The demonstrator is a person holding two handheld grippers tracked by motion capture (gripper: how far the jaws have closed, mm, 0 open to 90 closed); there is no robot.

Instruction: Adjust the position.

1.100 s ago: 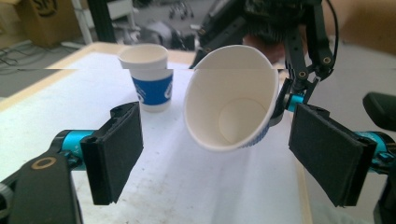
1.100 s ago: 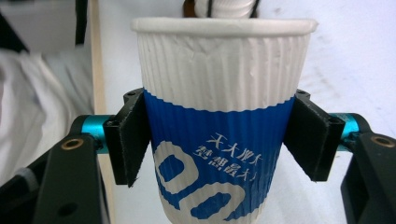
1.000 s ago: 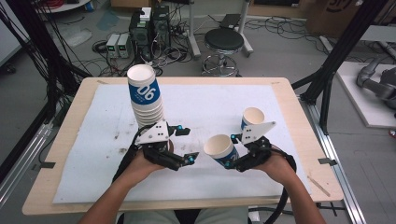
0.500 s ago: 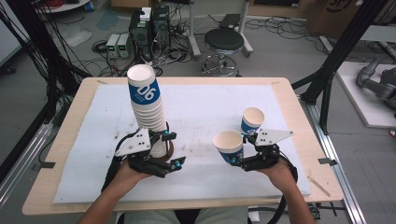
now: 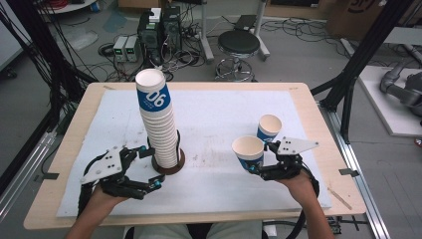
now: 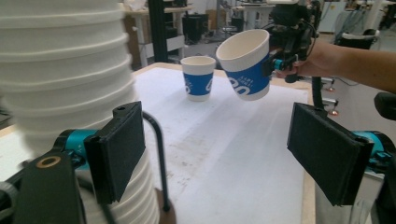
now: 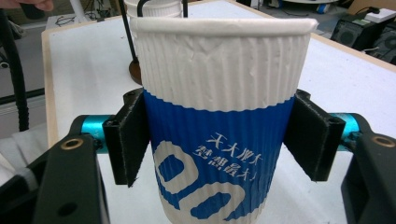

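Clamping a blue-and-white paper cup (image 5: 248, 152) off the table, your right gripper (image 5: 260, 169) sits near 1 standing cup (image 5: 269, 128); your left gripper (image 5: 149, 167) gapes wide beside the cup stack (image 5: 158, 127).

ribbed matt paper cup (image 7: 219, 116), matt white table cover (image 5: 214, 119)

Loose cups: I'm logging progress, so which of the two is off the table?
The cup in the right gripper, the nearer cup, held tilted between its jaws; the farther cup stands on the mat.
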